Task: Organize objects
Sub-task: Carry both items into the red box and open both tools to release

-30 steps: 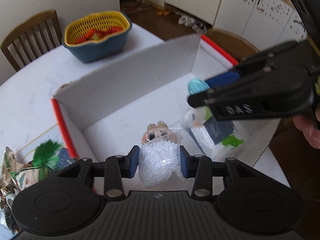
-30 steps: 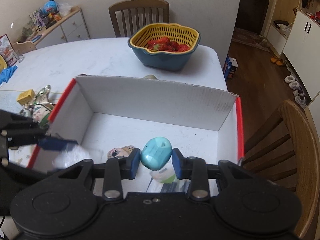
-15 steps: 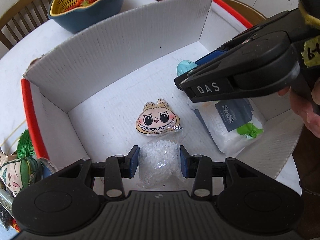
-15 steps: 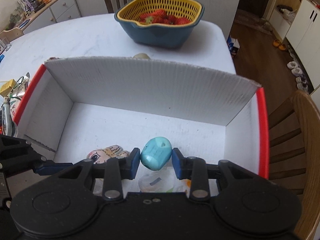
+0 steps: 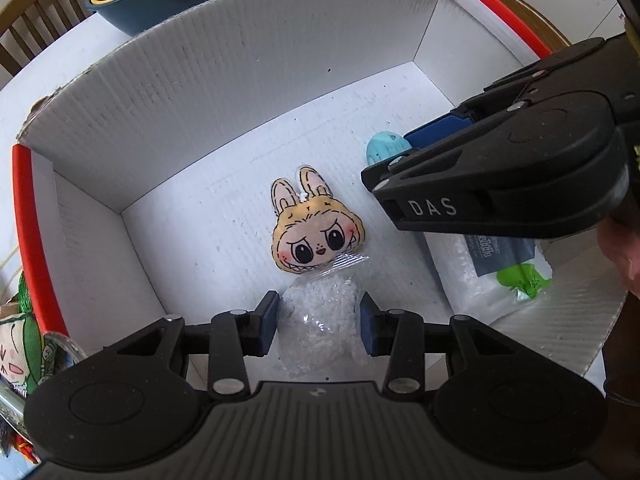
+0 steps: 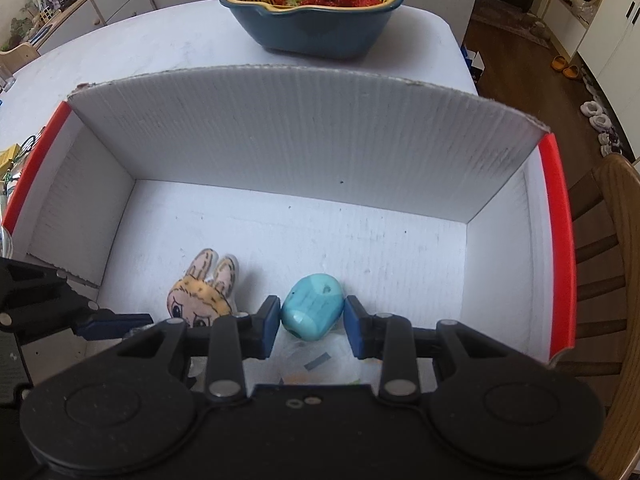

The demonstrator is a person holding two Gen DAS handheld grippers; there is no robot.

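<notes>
A white cardboard box (image 5: 224, 80) with red edges stands on the table; it also shows in the right wrist view (image 6: 304, 132). My left gripper (image 5: 319, 316) is low inside it, shut on a clear bag of white beads (image 5: 316, 320). My right gripper (image 6: 311, 319) is inside the box too, and a turquoise egg-shaped toy (image 6: 313, 311) sits between its pads with small gaps on both sides. In the left wrist view the toy (image 5: 386, 148) shows beside the right gripper's fingers (image 5: 436, 130). A yellow rabbit-eared plush face (image 5: 316, 232) lies on the box floor.
A white packet with a dark label and a green piece (image 5: 500, 268) lies at the box's right side. A blue bowl with a yellow strainer of strawberries (image 6: 316, 4) stands behind the box. Toys and packets (image 5: 20, 344) lie left of the box. A wooden chair (image 6: 608, 264) is at right.
Both grippers have moved down into the box. The right gripper's pads have spread slightly from the turquoise toy. The plush face now lies fully in view.
</notes>
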